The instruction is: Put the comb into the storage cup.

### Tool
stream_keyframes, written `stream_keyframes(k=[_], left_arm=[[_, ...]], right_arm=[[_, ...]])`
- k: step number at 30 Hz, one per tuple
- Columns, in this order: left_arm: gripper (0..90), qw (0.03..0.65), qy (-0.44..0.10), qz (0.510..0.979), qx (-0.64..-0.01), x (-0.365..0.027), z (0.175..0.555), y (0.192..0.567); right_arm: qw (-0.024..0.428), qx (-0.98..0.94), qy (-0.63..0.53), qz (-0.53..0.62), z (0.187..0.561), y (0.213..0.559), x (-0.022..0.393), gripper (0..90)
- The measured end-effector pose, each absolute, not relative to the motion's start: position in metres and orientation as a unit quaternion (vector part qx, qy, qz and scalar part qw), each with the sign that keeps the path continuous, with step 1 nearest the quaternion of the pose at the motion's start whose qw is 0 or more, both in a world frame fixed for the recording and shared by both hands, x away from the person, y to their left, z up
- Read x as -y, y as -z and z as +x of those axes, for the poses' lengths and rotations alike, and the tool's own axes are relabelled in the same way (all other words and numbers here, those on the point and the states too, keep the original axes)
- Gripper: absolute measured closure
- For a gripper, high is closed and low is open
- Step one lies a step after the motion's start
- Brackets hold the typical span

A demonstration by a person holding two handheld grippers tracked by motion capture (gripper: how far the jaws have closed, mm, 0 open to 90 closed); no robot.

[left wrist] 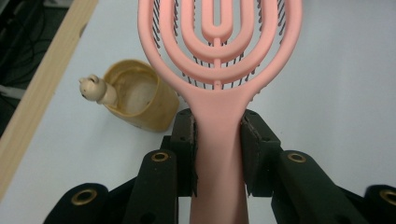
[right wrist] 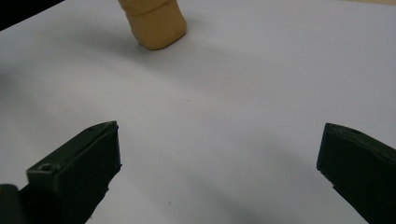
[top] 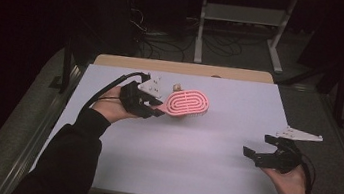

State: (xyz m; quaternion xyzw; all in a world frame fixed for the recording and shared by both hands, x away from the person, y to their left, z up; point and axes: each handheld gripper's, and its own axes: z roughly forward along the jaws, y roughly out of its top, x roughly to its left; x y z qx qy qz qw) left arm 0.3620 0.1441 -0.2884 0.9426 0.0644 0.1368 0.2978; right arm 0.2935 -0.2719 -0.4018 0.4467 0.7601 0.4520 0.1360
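Left gripper (top: 151,105) clamps the pink brush (top: 187,104) by its handle so the head clears the table's far edge (top: 184,68); right gripper (top: 259,156) idles, jaws wide and empty.

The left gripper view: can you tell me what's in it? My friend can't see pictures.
A pink hairbrush is clamped by its handle between the left gripper's two black jaws, its looped head pointing away from the camera. Beside it on the white table stands a small yellow cup with a little animal figure on its rim.
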Motion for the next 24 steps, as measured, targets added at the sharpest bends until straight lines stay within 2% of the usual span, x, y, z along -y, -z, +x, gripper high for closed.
stream_keyframes(k=[15,24], left_arm=[[69.9,0.302,-0.151,0.94,-0.047,-0.141,0.35,0.271],[69.9,0.31,-0.157,0.937,-0.042,-0.138,0.347,0.268]], right_arm=[[0.134,-0.773,-0.463,0.412,0.303,0.336,0.253,0.0],[0.129,-0.787,-0.451,0.4,0.315,0.31,0.23,0.0]])
